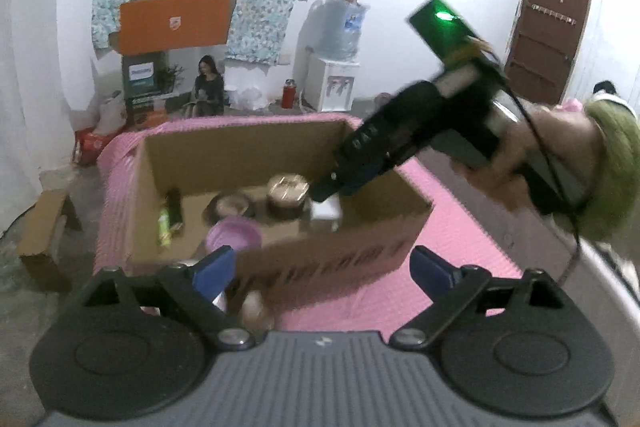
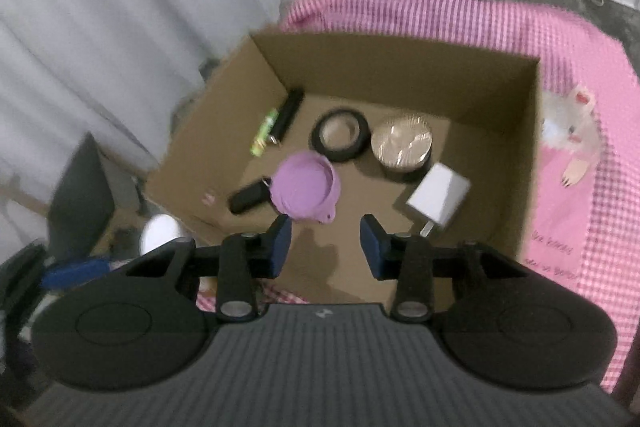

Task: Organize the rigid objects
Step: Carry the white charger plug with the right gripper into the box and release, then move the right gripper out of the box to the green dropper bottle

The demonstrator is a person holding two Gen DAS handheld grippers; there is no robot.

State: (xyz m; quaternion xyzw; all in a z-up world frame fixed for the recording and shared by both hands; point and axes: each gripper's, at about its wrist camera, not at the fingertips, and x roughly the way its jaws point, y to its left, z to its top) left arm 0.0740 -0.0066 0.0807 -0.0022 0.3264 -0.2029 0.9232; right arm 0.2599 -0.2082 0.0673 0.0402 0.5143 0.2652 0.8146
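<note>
Box [image 2: 400,67]: open cardboard carton on the pink checked cloth [image 2: 580,67]; the sorted things lie on its floor.
Right gripper [image 2: 326,243]: hangs over the box's near edge, jaws apart, nothing between them.
Left gripper [image 1: 322,267]: outside the box's near wall, jaws wide apart, empty.
Purple cup [image 2: 306,187]: near the middle of the floor, just ahead of the right gripper; looks like light, stiff plastic, a little slick; best taken across the rim.
Charger [image 2: 438,201]: white block toward the right wall; hard and light, flat sides suit the pads, prongs best avoided.
Tape roll [image 2: 340,135]: black ring, middle rear; rigid, could be pinched through its wall.
Round tin [image 2: 402,147]: beside the tape roll, touching or nearly; shiny top, probably slippery.
Black stick [image 2: 288,115]: in the far left corner next to a green tube [image 2: 264,133]; slim, liable to roll.
Small black piece [image 2: 248,197]: left of the cup, touching it or nearly.
</note>
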